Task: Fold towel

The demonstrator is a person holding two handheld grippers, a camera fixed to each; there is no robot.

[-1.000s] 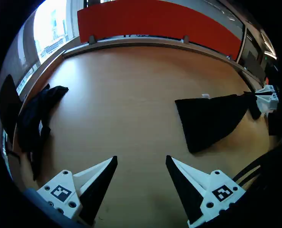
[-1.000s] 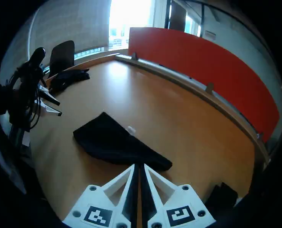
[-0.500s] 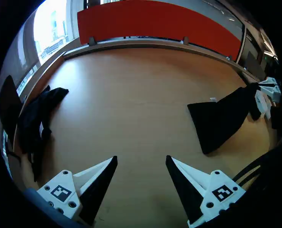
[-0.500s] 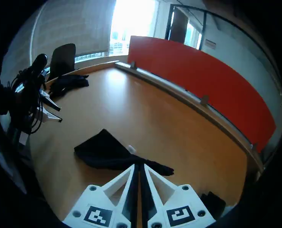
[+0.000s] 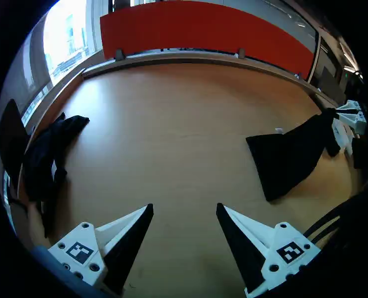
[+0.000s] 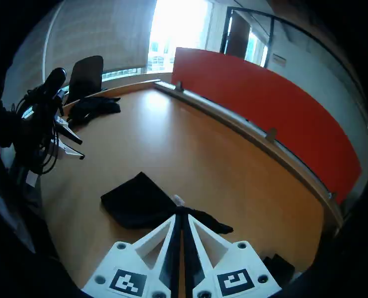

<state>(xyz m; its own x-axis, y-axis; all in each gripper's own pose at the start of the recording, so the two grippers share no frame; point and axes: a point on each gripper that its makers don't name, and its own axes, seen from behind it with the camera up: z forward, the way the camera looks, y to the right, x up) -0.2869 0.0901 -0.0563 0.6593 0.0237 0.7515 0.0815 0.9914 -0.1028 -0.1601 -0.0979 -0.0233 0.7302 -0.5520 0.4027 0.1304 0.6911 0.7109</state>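
Towel: The black towel lay on the wooden table, at 3 o'clock in the left gripper view. One corner stood up off the table.

Change: A second before, that corner was low and the towel lay flatter. Then the corner went up and the towel slid a little toward 3 o'clock. In the last half second it barely moved.

Meaning: The fold looked just started. The raised corner likely had to go over to the far side next.

Right gripper: The right gripper had its jaws squeezed almost together, pinching the towel's corner at 6 o'clock in its own view.

Left gripper: The left gripper had its jaws wide apart. It held nothing and touched nothing, well apart from the towel.

Other cloth: A dark heap lay at 9 o'clock, untouched.
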